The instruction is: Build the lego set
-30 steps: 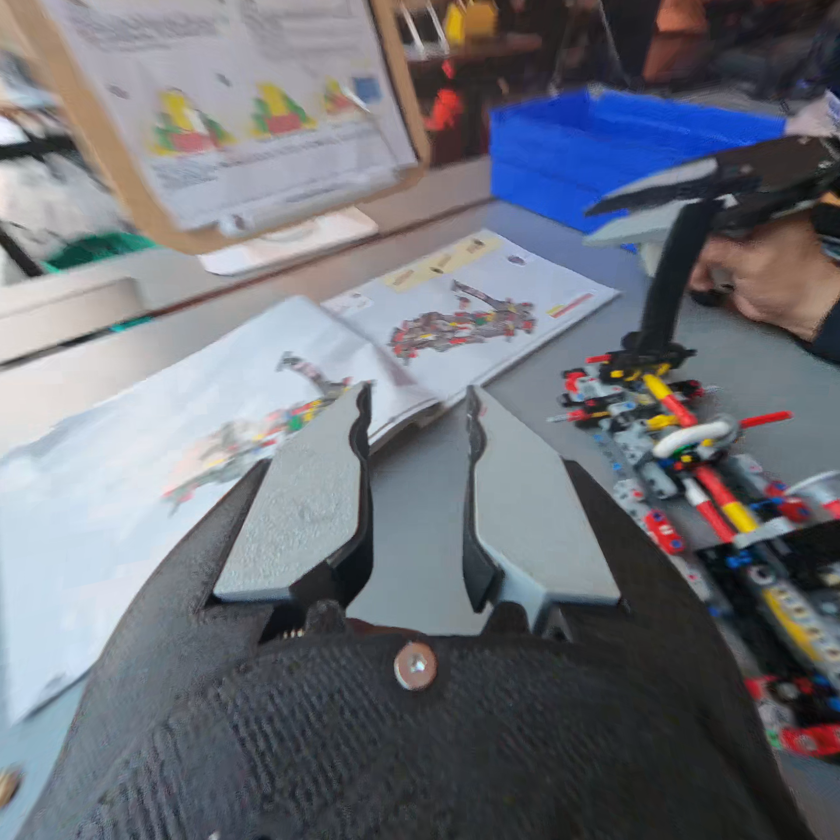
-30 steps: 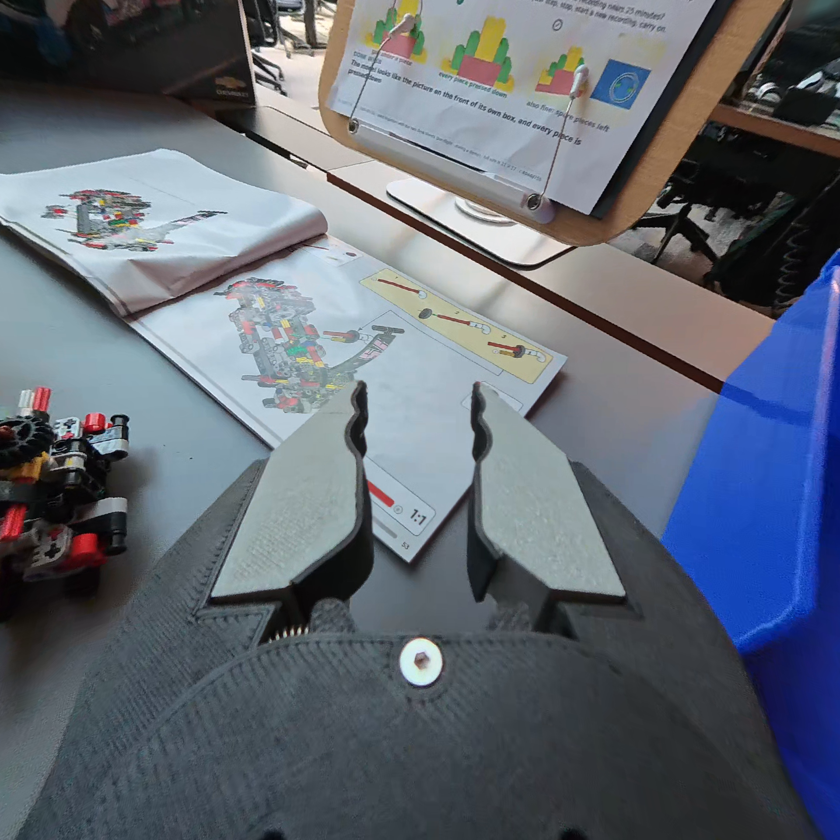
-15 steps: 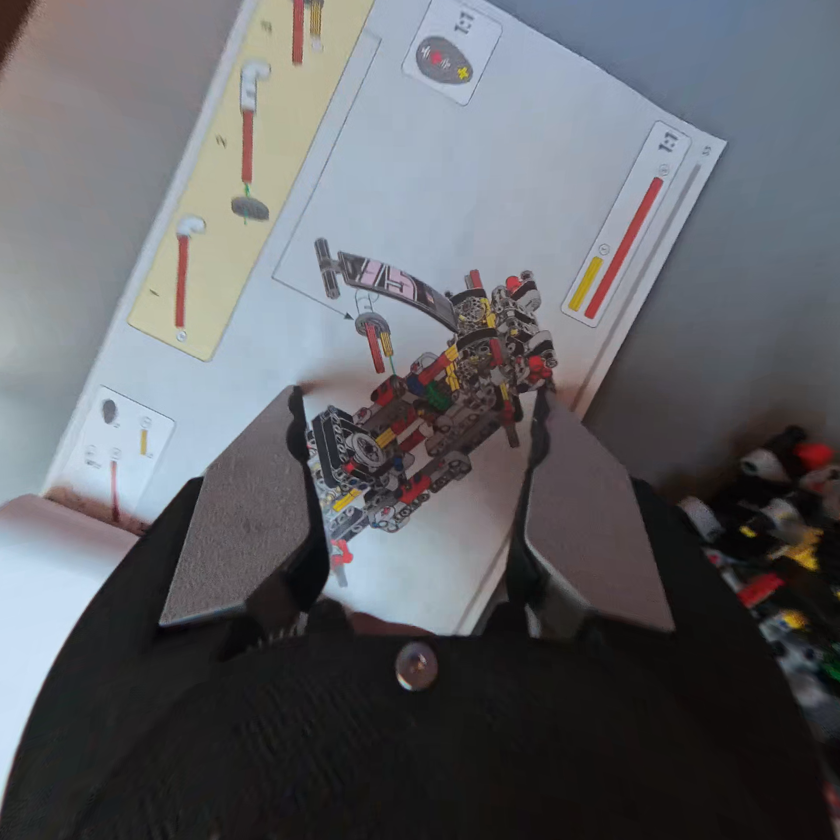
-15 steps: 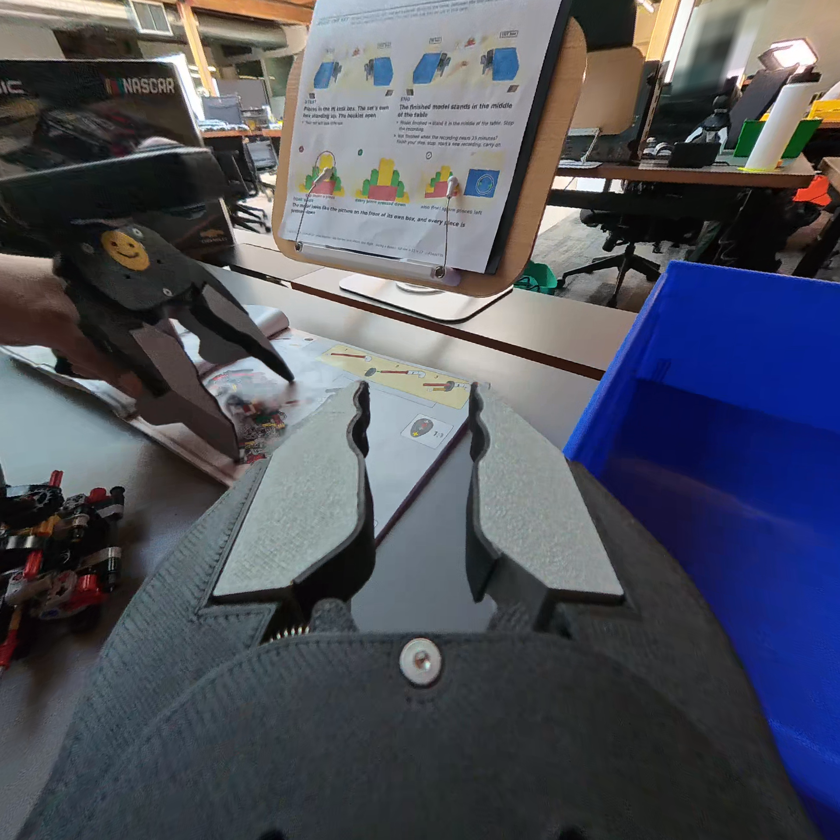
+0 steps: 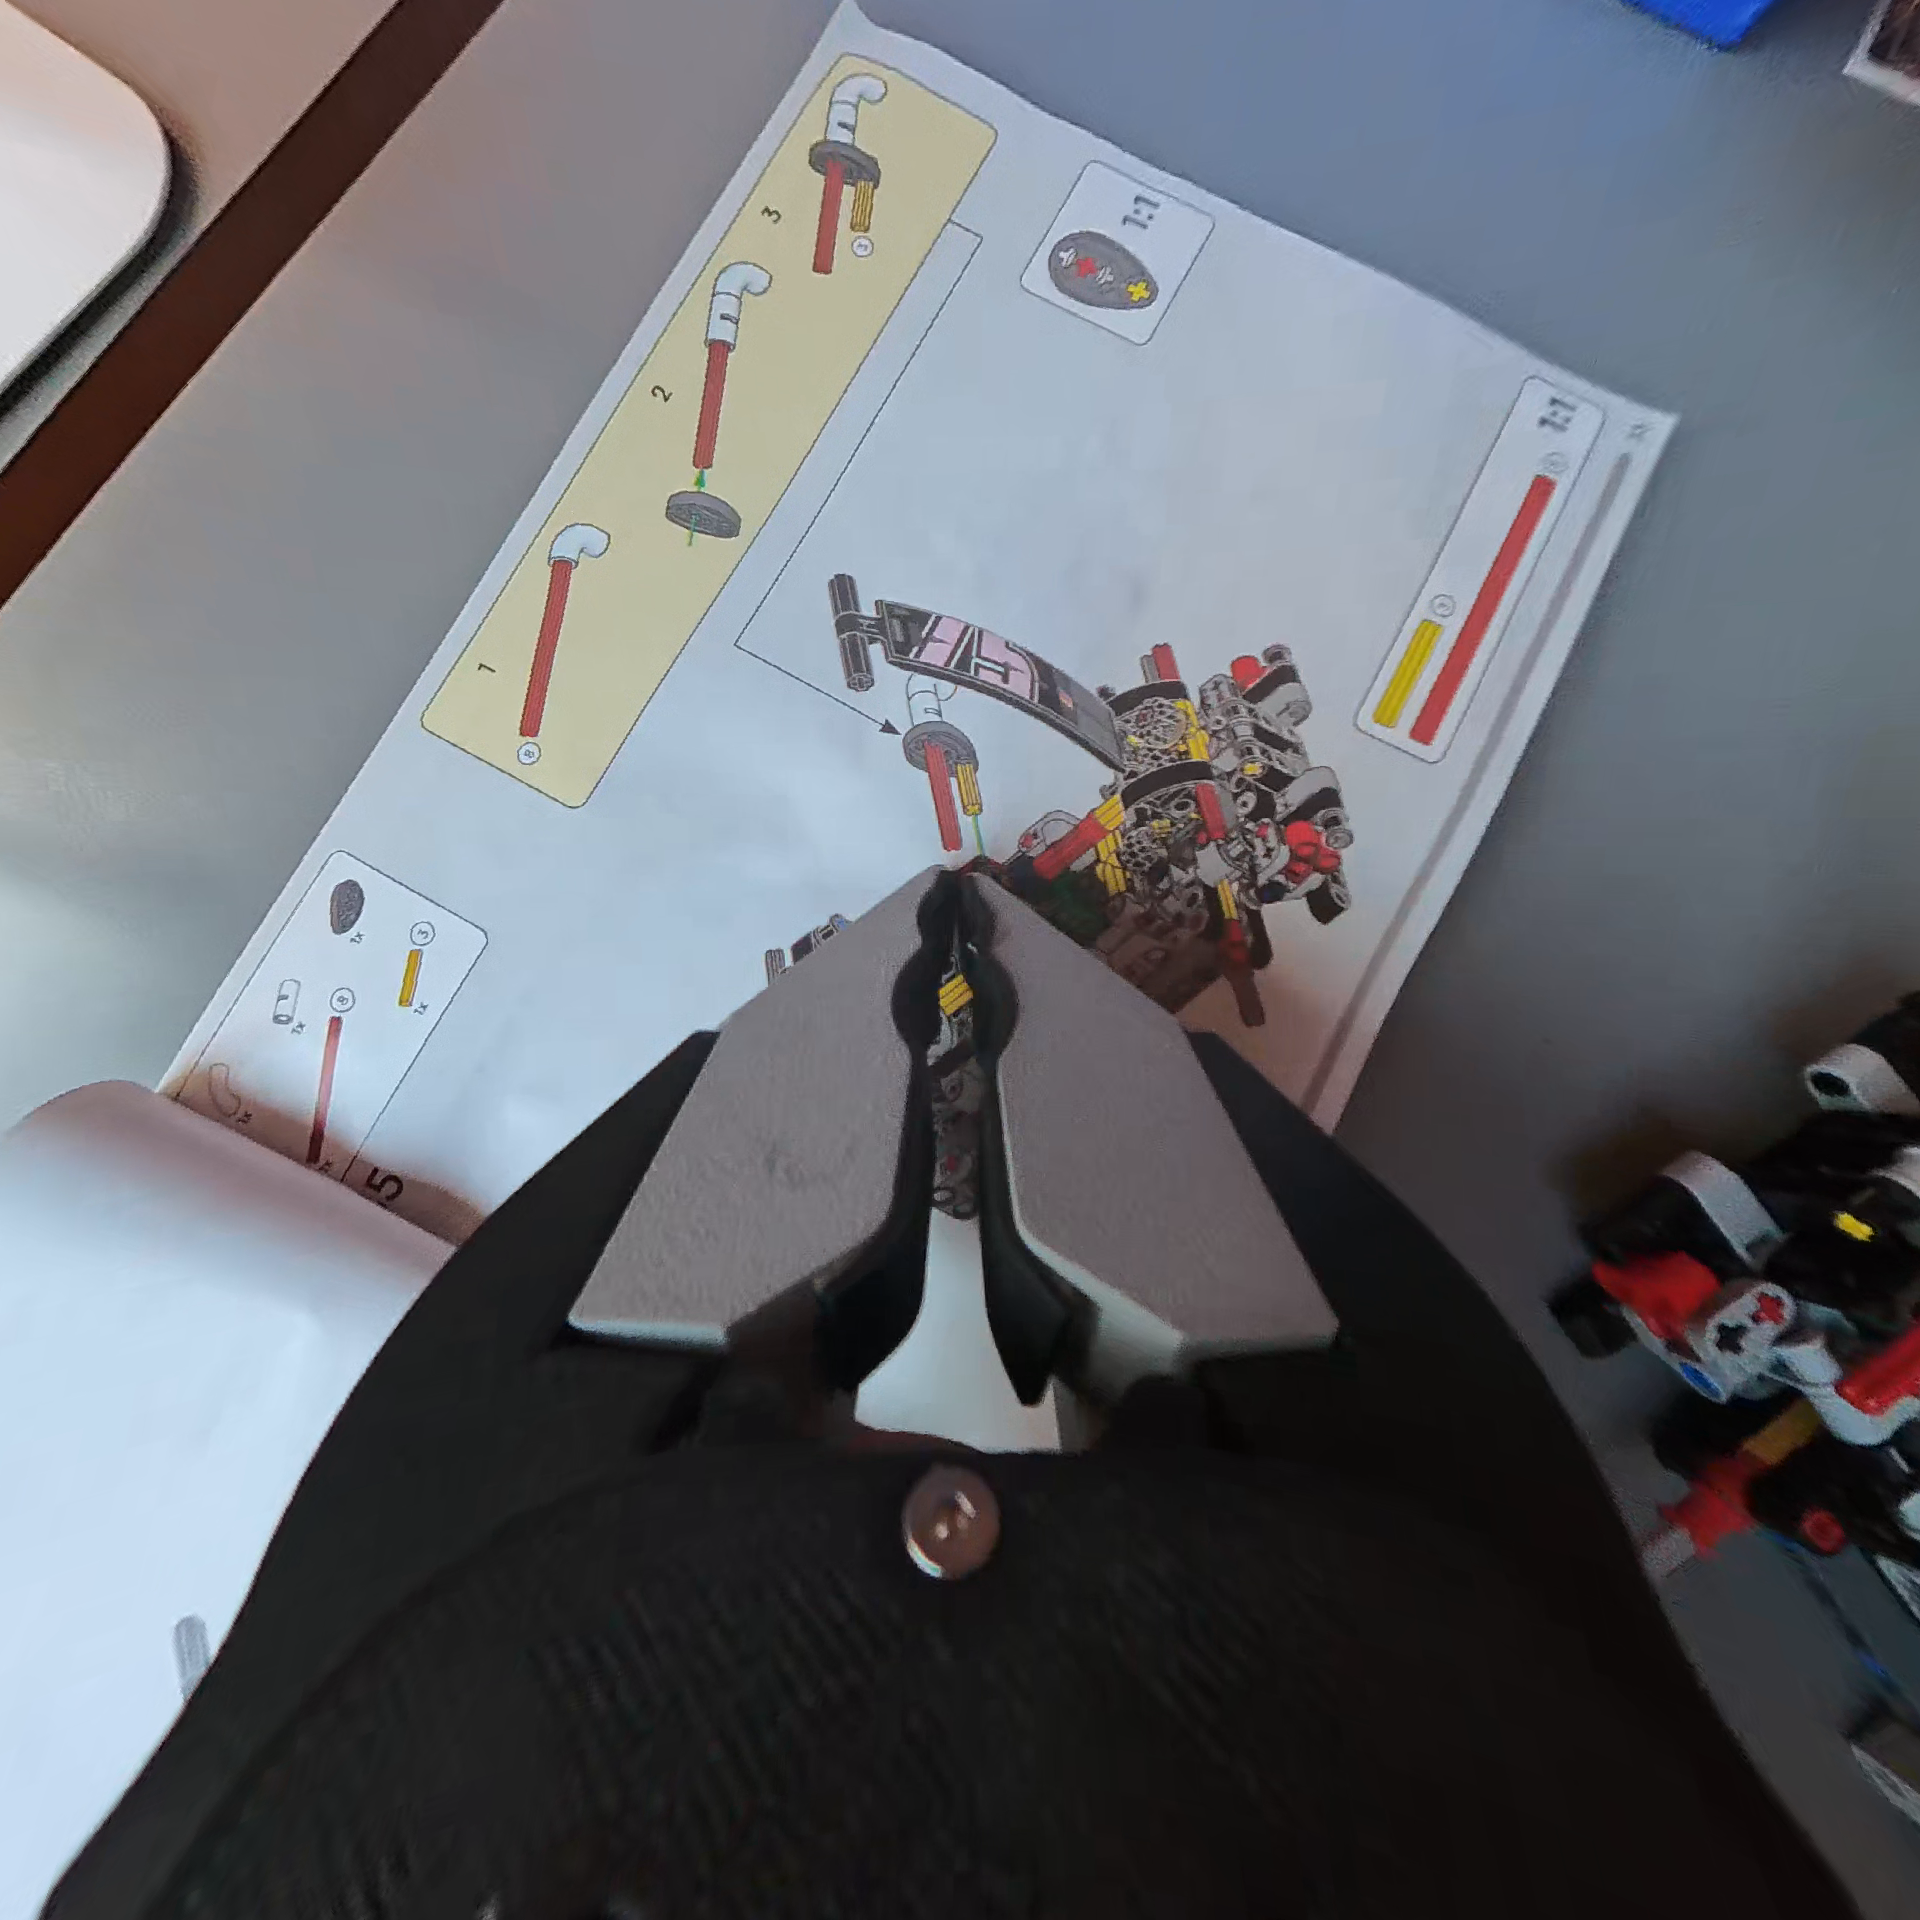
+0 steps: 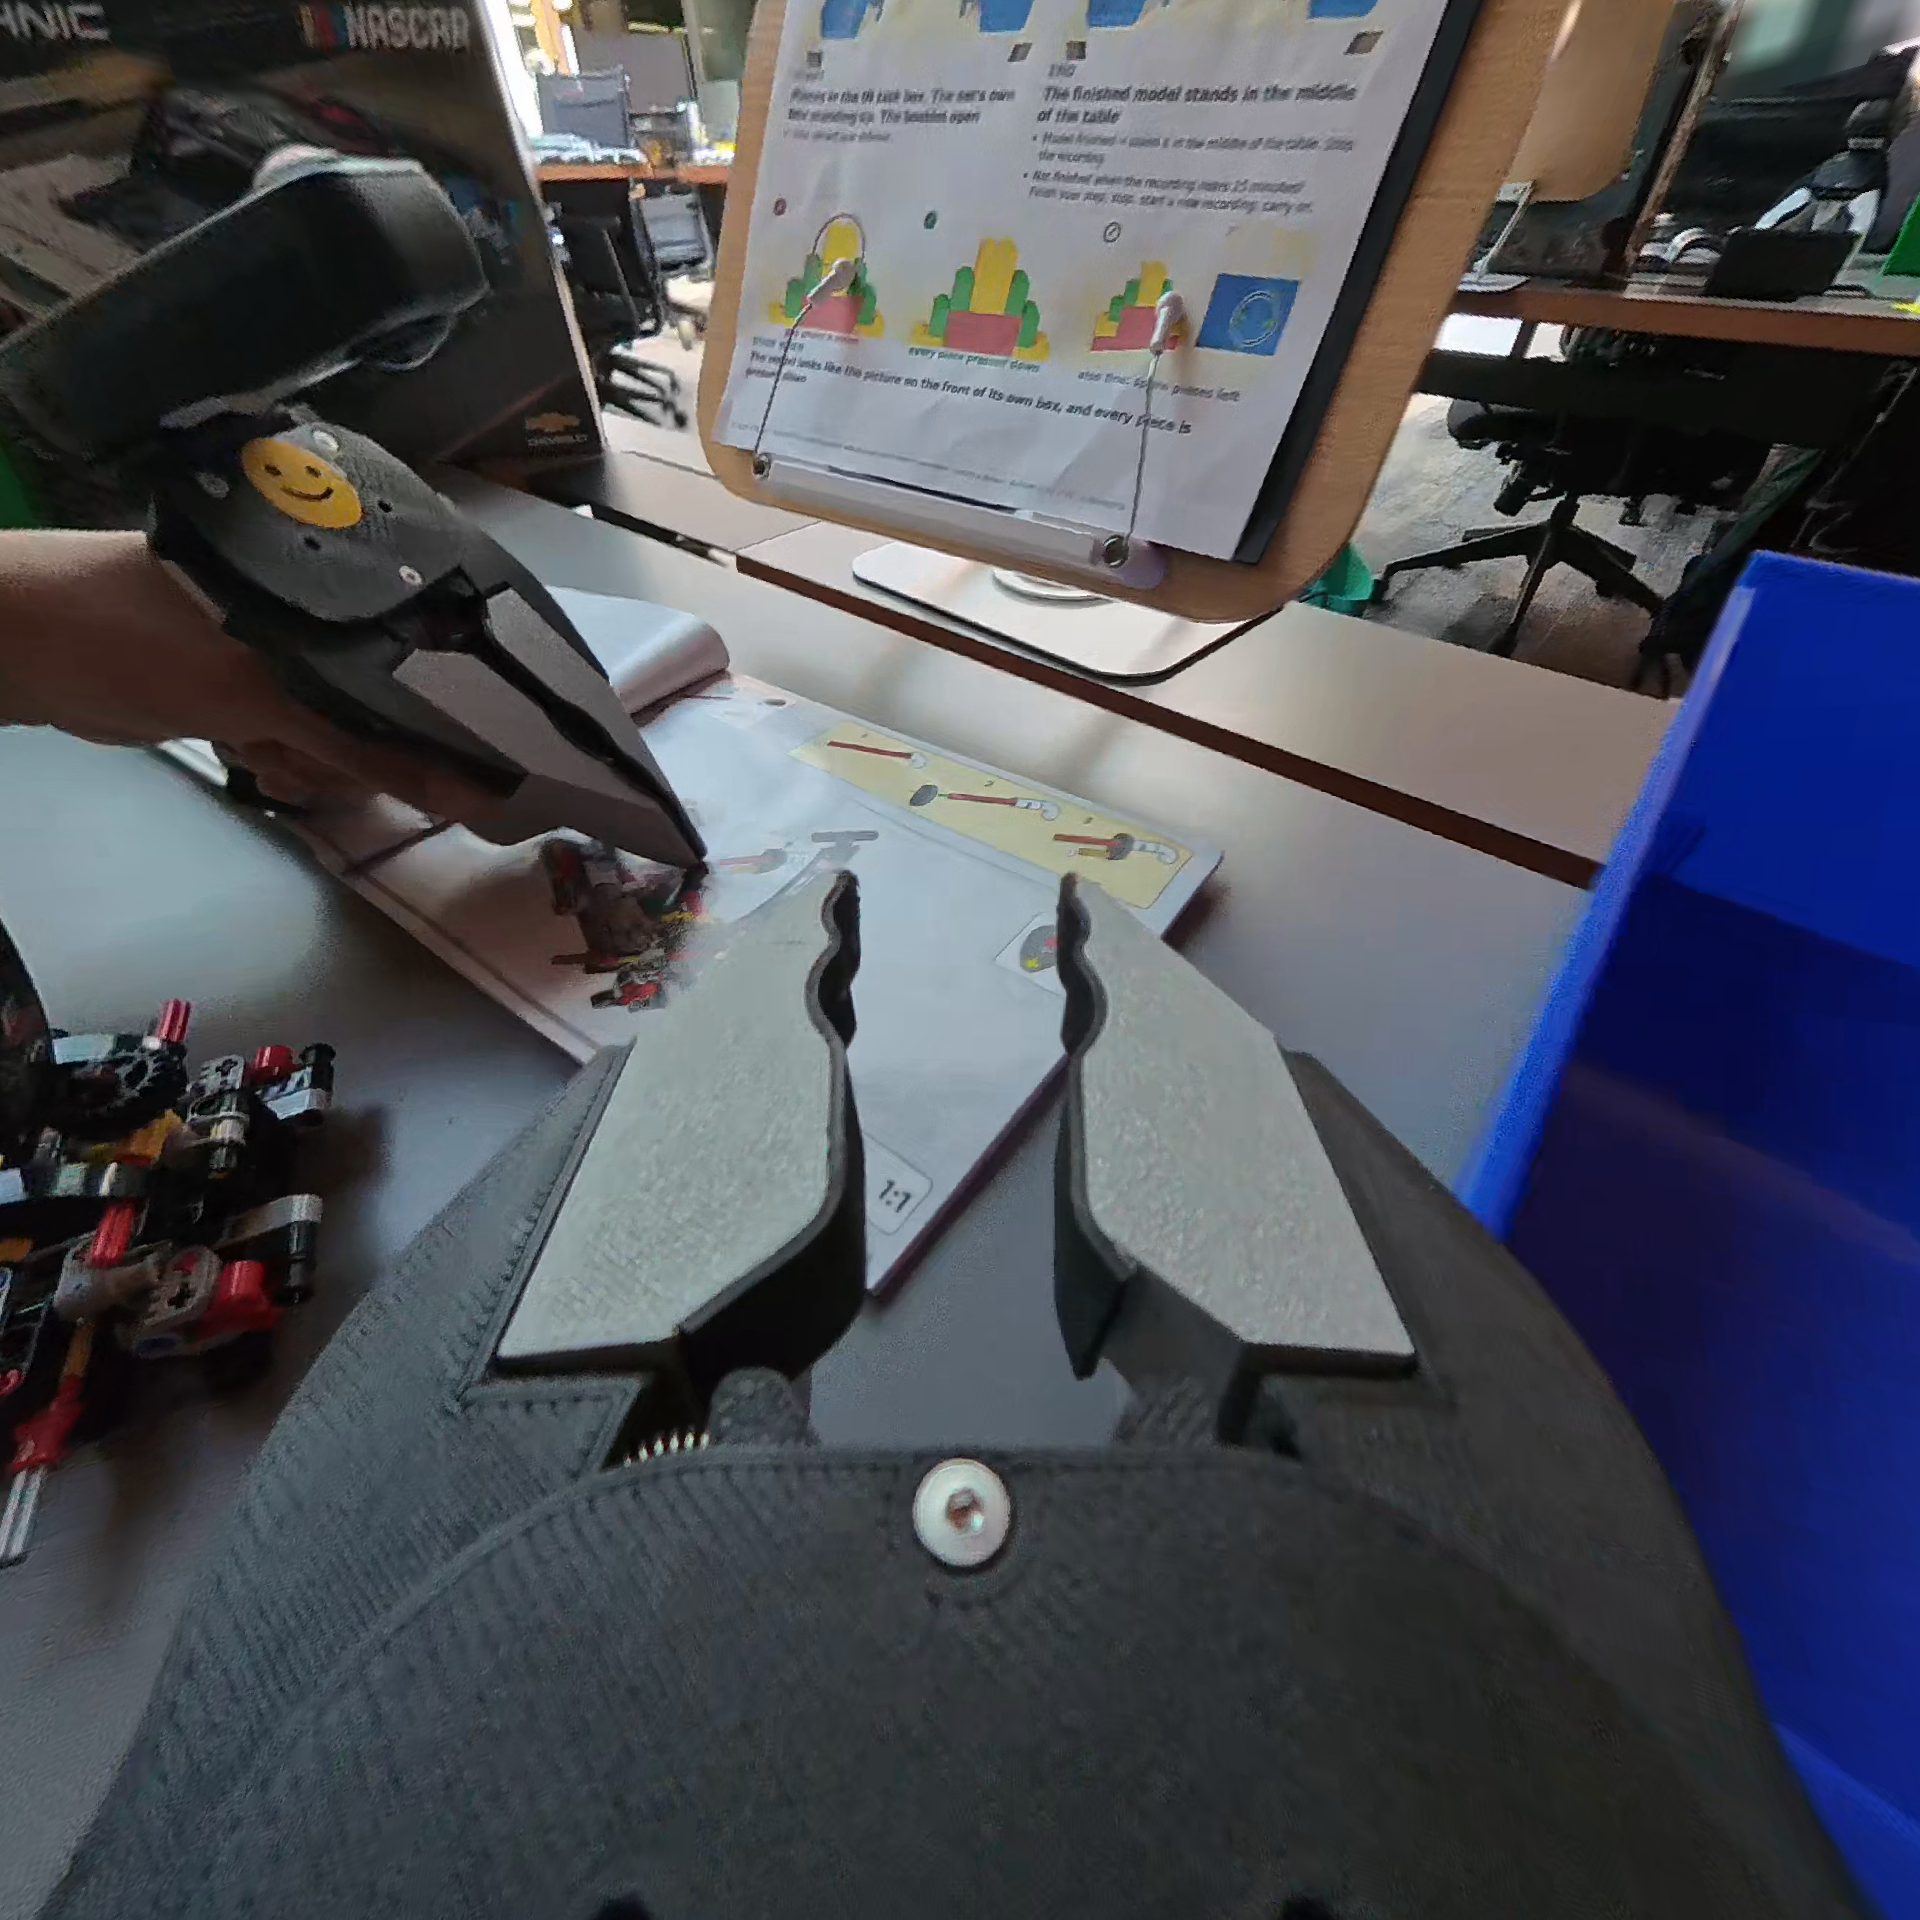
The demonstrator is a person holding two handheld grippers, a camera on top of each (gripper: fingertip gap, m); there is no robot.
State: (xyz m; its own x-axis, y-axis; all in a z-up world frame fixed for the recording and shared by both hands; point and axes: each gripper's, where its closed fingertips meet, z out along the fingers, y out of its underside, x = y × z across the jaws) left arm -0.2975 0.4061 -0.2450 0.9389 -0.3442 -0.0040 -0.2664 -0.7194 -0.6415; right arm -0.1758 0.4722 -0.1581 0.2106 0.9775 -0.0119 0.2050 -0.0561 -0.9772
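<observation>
Surface point(image 6: 1351, 862) first: your open instruction booklet point(image 5: 1039, 416) lies flat on it, the blue bin point(image 6: 1766, 1143) (contents out of sight) at its right. Brick model point(image 6: 156, 1195) sits left. Your left tool point(image 5: 954, 883) is closed, tips pressing the page; dragging could crease it. Right tool point(image 6: 956, 904) hovers open, empty.

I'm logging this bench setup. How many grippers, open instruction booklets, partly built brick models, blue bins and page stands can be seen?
Grippers: 2, left gripper and right gripper
Open instruction booklets: 1
Partly built brick models: 1
Blue bins: 1
Page stands: 1
Total: 6
</observation>
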